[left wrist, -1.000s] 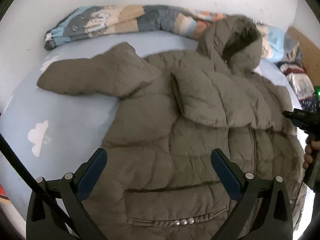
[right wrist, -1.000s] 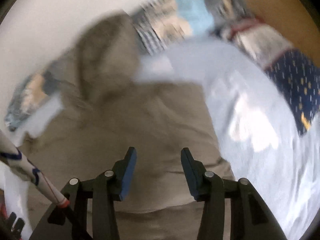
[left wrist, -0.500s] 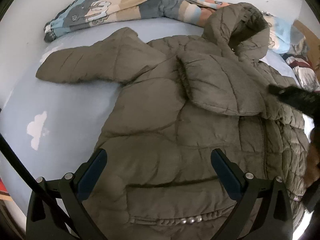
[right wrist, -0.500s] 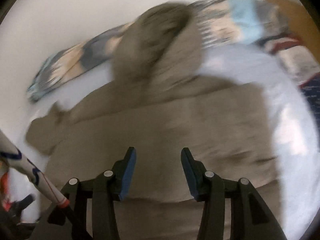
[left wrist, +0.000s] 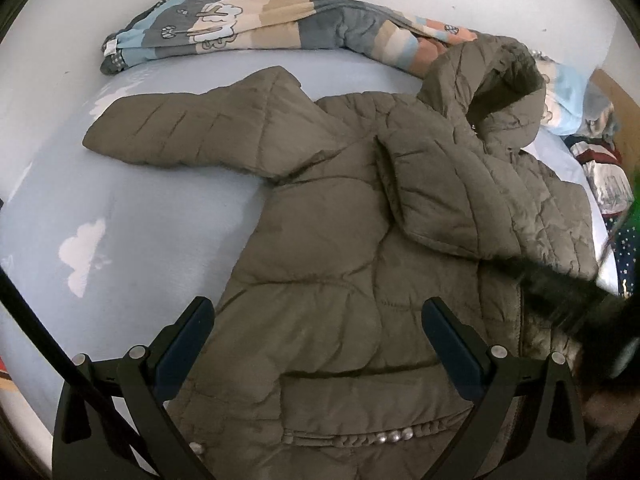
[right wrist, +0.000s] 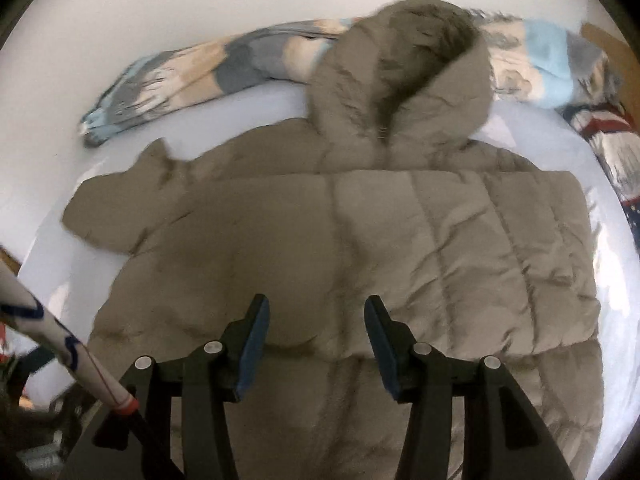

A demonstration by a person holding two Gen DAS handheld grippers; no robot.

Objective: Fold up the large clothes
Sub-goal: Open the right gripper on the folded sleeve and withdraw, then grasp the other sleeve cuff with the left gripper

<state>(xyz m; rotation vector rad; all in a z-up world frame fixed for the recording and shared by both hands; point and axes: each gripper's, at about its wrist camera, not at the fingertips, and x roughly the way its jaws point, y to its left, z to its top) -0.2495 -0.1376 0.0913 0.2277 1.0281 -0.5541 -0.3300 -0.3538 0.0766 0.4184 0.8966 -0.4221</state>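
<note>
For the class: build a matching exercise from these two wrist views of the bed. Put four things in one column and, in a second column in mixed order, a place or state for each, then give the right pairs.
Things
1. outstretched sleeve
2. folded sleeve
3. hood
4. patterned blanket

Places or states
A. rolled along the wall
B. lying flat on the blue sheet, away from the jacket's body
C. laid across the jacket's chest
D. propped up at the jacket's top, opening showing

Pairs: 1-B, 2-C, 3-D, 4-A
</note>
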